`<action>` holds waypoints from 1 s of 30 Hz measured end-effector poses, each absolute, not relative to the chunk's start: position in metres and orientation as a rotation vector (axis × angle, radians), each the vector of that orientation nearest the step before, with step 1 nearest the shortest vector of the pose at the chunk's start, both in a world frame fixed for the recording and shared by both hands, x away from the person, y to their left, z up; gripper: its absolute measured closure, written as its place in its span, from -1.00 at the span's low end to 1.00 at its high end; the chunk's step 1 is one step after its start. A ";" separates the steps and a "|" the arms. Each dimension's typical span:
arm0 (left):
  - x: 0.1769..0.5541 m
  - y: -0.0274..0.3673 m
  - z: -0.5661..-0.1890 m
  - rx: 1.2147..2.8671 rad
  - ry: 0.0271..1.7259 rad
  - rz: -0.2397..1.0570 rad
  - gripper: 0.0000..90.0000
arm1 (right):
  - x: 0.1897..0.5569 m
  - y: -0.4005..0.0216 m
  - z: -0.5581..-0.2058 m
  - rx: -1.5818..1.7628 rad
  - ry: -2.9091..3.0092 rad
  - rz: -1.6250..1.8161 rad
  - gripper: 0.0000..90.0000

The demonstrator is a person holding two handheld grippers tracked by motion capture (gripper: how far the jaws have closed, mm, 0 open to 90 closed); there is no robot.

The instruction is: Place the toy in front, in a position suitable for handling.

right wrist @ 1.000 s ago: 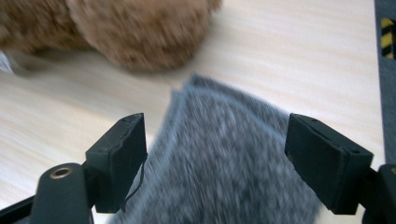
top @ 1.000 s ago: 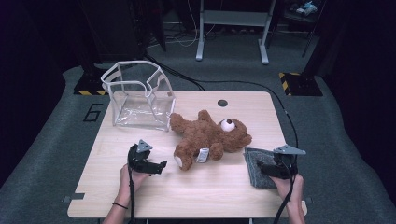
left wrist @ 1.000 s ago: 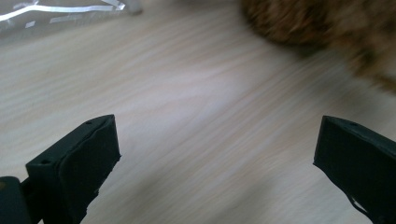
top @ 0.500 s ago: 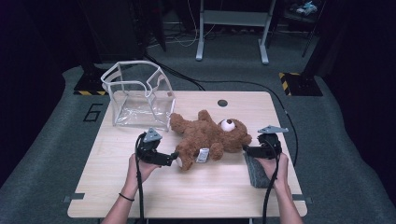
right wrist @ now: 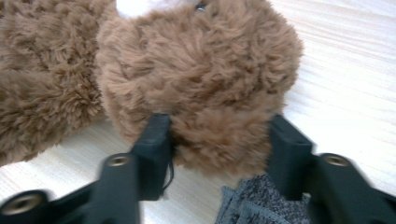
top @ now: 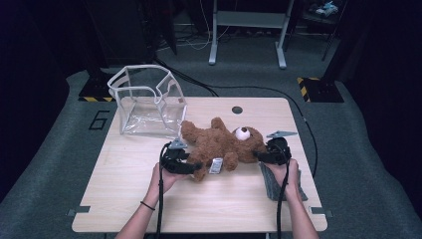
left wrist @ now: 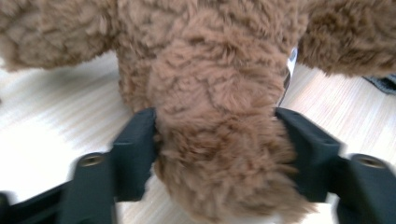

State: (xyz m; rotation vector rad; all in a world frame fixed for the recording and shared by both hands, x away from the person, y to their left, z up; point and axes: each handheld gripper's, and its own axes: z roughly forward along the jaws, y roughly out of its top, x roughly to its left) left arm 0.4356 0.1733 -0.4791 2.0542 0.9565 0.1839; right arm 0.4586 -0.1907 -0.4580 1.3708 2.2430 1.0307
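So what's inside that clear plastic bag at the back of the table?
The clear bag looks empty: through its see-through walls you see bare table. The teddy bear lies outside, beside it. Small items on the bottom cannot be ruled out.

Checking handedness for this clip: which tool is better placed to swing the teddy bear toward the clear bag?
Left, probably. The left tool pinches a leg of the teddy bear on the side nearer the clear bag. The right tool clamps the head, farther from it, over the grey cloth.
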 end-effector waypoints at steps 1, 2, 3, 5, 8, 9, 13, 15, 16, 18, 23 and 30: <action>0.436 0.173 -0.481 2.054 0.958 0.183 -0.07 | 0.458 -0.191 -0.458 1.369 2.240 1.033 0.24; 0.436 0.173 -0.483 2.057 0.955 0.186 0.02 | 0.458 -0.190 -0.457 1.378 2.244 1.034 0.29; 0.437 0.173 -0.484 2.063 0.954 0.193 0.10 | 0.458 -0.190 -0.458 1.372 2.247 1.027 0.36; 0.436 0.173 -0.488 2.057 0.959 0.192 0.27 | 0.458 -0.187 -0.460 1.373 2.245 1.016 0.51; 0.435 0.175 -0.491 2.042 0.955 0.195 0.45 | 0.456 -0.184 -0.462 1.364 2.240 1.008 0.64; 0.435 0.177 -0.491 2.047 0.945 0.200 0.51 | 0.455 -0.183 -0.463 1.350 2.237 1.008 0.67; 0.434 0.181 -0.489 2.038 0.928 0.226 0.61 | 0.450 -0.181 -0.462 1.343 2.217 1.024 0.75; 0.433 0.183 -0.486 2.029 0.918 0.248 0.64 | 0.447 -0.180 -0.460 1.336 2.192 1.050 0.77; 0.432 0.185 -0.485 2.018 0.922 0.254 0.65 | 0.445 -0.180 -0.459 1.333 2.185 1.059 0.78; 0.432 0.188 -0.483 2.002 0.923 0.258 0.67 | 0.441 -0.179 -0.457 1.321 2.170 1.078 0.79; 0.430 0.198 -0.478 1.989 0.914 0.282 0.70 | 0.431 -0.176 -0.451 1.283 2.146 1.110 0.80; 0.421 0.207 -0.473 1.982 0.909 0.299 0.71 | 0.421 -0.172 -0.449 1.261 2.165 1.128 0.81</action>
